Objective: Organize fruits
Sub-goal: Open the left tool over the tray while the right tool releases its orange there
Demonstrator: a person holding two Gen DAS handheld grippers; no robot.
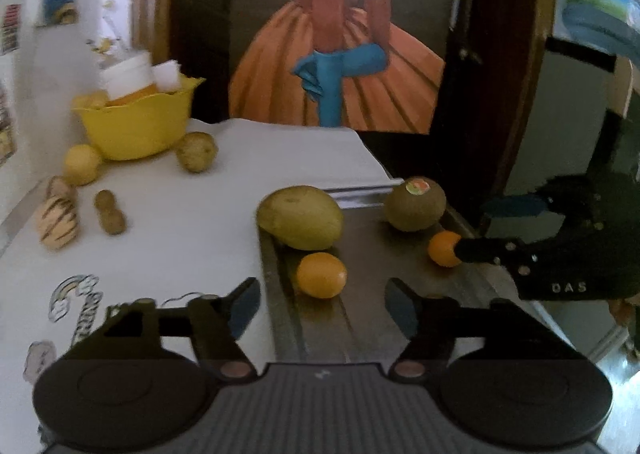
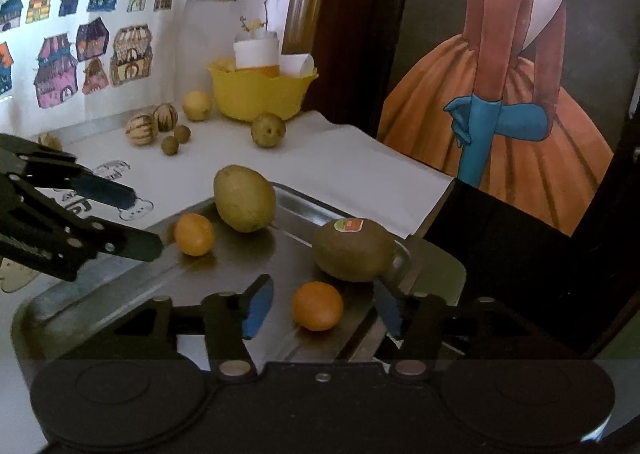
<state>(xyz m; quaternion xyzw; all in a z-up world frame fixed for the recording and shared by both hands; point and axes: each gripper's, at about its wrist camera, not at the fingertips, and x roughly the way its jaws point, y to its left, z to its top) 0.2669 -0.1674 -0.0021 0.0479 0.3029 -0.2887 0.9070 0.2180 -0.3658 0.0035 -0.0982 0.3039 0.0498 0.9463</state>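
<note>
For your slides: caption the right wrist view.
Open right gripper over an orange on a metal tray.

White letters "DAS" stand on the black body of the right tongs (image 1: 456, 250), seen in the left wrist view to the right of the kiwi (image 1: 415, 204). The kiwi carries a round sticker (image 2: 347, 225) on top, red, green and orange; its print is too small to read. Outlined lettering on the white cloth (image 1: 160, 214) left of the kiwi is blurred, unreadable.

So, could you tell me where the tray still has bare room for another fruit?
Bare metal lies at the tray's near left end, before the left orange. The far side is crowded: lemon, kiwi, right orange.
</note>
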